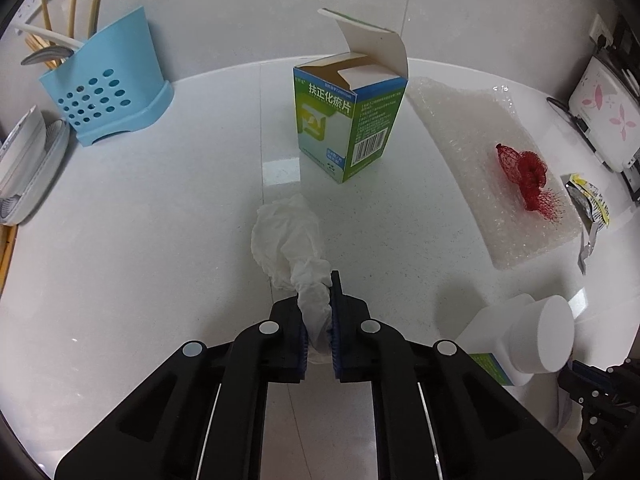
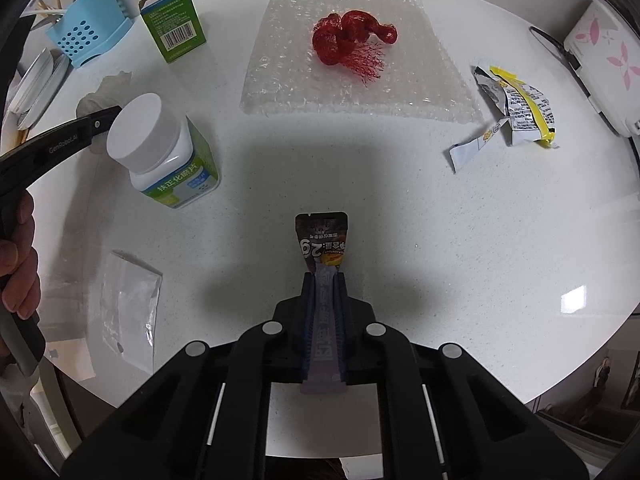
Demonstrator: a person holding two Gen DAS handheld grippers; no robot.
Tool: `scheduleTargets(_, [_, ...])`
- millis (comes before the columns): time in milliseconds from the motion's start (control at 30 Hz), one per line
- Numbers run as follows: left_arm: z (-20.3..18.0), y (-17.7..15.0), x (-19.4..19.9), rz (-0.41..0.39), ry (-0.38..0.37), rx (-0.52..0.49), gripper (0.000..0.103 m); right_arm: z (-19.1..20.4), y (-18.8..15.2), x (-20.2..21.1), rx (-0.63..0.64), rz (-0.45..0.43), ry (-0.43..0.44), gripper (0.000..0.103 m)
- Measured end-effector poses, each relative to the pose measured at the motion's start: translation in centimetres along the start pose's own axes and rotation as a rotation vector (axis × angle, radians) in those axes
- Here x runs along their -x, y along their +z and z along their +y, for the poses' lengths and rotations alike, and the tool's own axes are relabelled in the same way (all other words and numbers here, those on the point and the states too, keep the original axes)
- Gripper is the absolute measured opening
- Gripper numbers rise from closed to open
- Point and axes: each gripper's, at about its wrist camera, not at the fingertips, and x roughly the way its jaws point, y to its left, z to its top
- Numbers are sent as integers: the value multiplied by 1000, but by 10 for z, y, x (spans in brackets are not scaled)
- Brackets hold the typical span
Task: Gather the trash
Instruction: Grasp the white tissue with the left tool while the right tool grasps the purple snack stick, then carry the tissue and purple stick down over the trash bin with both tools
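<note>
Both grippers were down on the white countertop and both had something. The left gripper was clamped on a crumpled white tissue, its jaws pinched tight around the twisted tail while the bulk of the wad lay on the counter just ahead of the tips. The right gripper was closed flat on a dark snack sachet, the packet's printed end sticking out past the fingertips and lying on the surface.

Plenty more was scattered about. Behind the tissue stood an open green-and-white medicine carton, flap up. To its right lay a sheet of bubble wrap with a bunched red mesh net sitting on top. Further right was a torn silver-and-yellow wrapper, well apart from both grippers. A white-capped pill bottle stood upright between the two grippers, very close to the left one's side. Near the counter's front edge lay a small clear plastic bag.

At the back left stood a blue perforated utensil holder with chopsticks and a spoon, stacked dishes beside it. A white appliance with pink butterflies sat at the far right. The person's hand gripped the left tool's handle.
</note>
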Motion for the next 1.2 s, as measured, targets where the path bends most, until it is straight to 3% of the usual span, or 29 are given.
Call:
scheduleTargets(600, [-9, -32, 62, -46, 0, 45, 7, -16, -16, 21, 16, -57, 40, 8])
scheduleTargets(900, [-27, -80, 95, -50, -17, 79, 7, -24, -35, 31, 48, -101, 53, 8])
scheduleTargets(1200, [-51, -132, 119, -2, -17, 141, 7, -26, -69, 42, 91, -139, 52, 8])
